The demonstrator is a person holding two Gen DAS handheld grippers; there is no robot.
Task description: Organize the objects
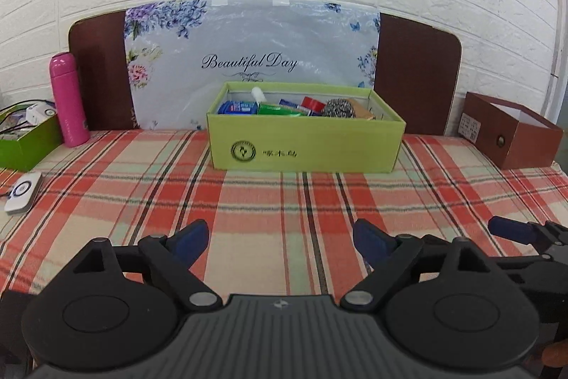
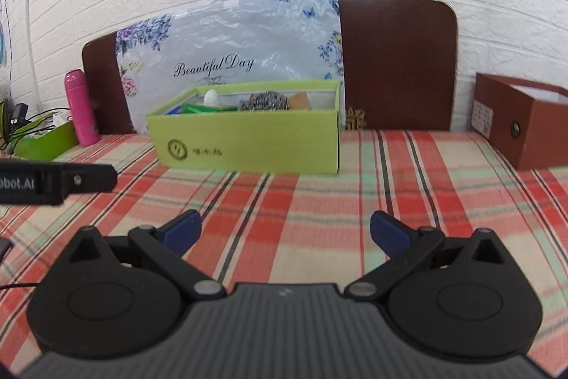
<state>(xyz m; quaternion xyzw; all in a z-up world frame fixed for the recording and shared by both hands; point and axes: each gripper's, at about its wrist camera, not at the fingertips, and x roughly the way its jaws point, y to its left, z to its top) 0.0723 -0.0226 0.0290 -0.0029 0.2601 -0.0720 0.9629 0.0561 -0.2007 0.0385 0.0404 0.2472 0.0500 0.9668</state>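
A light green cardboard box (image 1: pixel 305 144) stands at the back of the plaid cloth, also in the right wrist view (image 2: pixel 248 144). It holds a steel scourer (image 1: pixel 339 109), a white-capped bottle (image 1: pixel 257 95), a green tube (image 1: pixel 280 111) and other small packs. My left gripper (image 1: pixel 282 237) is open and empty, low over the cloth well in front of the box. My right gripper (image 2: pixel 285 233) is open and empty too, beside it. Part of the right gripper shows at the left view's right edge (image 1: pixel 525 233).
A pink flask (image 1: pixel 67 100) and a darker green box (image 1: pixel 25 141) with cables stand at the back left. A white device (image 1: pixel 23 192) lies at the left edge. An open brown box (image 1: pixel 511 134) stands at the back right. A brown headboard with a flowered bag (image 1: pixel 248 59) backs the cloth.
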